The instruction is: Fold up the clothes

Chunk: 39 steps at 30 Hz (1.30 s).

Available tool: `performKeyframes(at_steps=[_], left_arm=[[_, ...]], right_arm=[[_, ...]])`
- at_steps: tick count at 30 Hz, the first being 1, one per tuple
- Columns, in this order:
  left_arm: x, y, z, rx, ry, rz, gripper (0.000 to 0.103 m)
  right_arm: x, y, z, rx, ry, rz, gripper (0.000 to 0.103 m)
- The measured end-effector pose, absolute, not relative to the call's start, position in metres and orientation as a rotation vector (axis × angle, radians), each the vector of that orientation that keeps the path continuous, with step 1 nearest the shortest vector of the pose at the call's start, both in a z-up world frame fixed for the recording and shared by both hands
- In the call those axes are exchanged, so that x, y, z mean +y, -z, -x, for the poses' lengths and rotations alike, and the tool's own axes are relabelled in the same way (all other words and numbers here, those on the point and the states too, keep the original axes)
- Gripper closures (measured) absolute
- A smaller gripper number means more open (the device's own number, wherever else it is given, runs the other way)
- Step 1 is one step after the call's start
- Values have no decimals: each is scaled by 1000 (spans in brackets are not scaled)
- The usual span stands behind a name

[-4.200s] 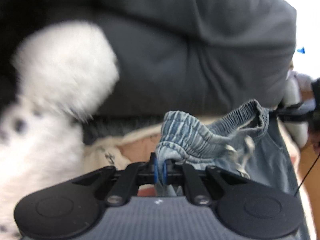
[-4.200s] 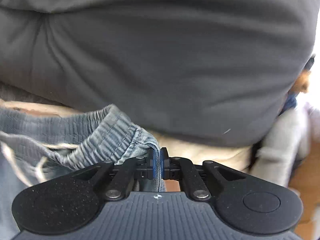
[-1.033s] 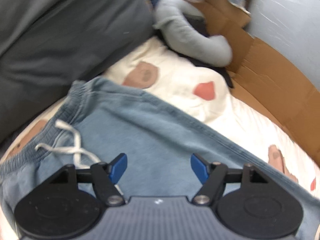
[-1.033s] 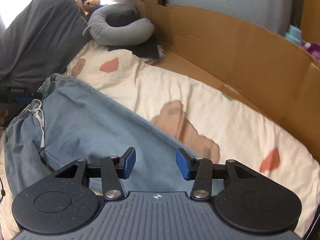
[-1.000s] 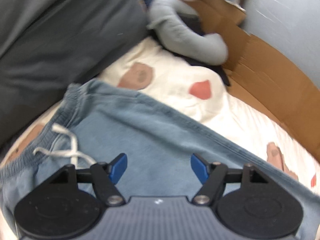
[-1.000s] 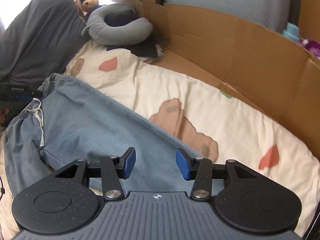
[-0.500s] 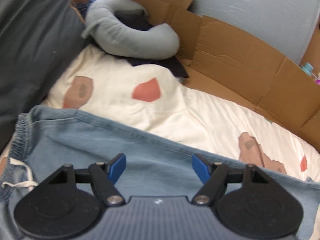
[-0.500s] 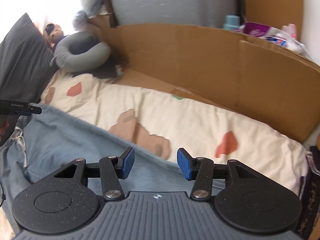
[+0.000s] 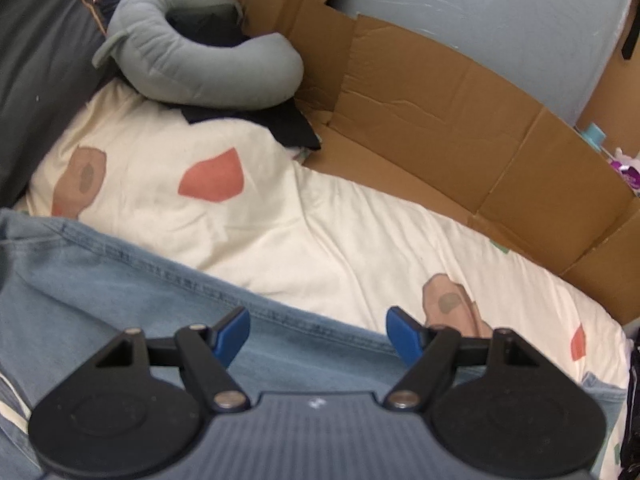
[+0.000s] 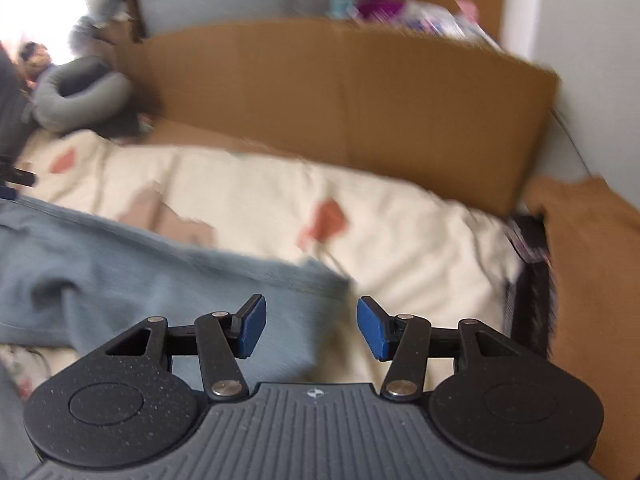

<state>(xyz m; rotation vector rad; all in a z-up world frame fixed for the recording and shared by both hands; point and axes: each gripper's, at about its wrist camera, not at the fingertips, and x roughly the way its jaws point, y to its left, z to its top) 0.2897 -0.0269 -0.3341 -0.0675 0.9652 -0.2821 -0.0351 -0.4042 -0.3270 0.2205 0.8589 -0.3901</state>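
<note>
Light blue denim trousers [image 9: 120,292] lie spread flat on a cream bedsheet [image 9: 280,216] printed with red and brown shapes. My left gripper [image 9: 318,334] hovers open over the trousers' far side seam, with nothing between its blue pads. In the right wrist view, which is blurred, the trousers [image 10: 132,268] run from the left to a leg end near the middle. My right gripper [image 10: 310,326] stands open just above that leg end, its pads apart and holding nothing.
A grey U-shaped pillow [image 9: 192,68] and a dark cloth [image 9: 280,124] lie at the bed's far left. A dark grey cushion [image 9: 36,60] lines the left. Cardboard sheets [image 9: 440,120] wall the far side. An orange-brown cloth [image 10: 592,264] sits at the right.
Both grippers let go of the waistband seen earlier and stand open. Over the last second both views swept right along the trousers; the waistband and drawstring left the left view, and the leg end entered the right.
</note>
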Motion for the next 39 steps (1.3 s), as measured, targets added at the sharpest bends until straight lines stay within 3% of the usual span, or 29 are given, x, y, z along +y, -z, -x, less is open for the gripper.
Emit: performKeyframes(at_steps=[10,17,18,20,21,30,39], left_arm=[[-2,356,-276,1025,231,80,26],[16,360,-269,1039,193,85,26],[18,362,-268,1045,191,87,26],[20,364,-265,1054,188,91,26],[21,365,-264,1054,189,90,26],[21,359,-262,1041,198,101,26],[14,355,-259,1034,226,105,26]], right_arm=[[-417,370,36,922,388,-310,46],[-420,368,14,886,269,-446,46],[-418,369,10,894,258,-441,49],[-414,369,5,901,254,-423,79],[-412,368,3,903,257,-415,98],[-383,328,-24,799,155,-411,99],[-338,346,-66,851,40,-366,99]])
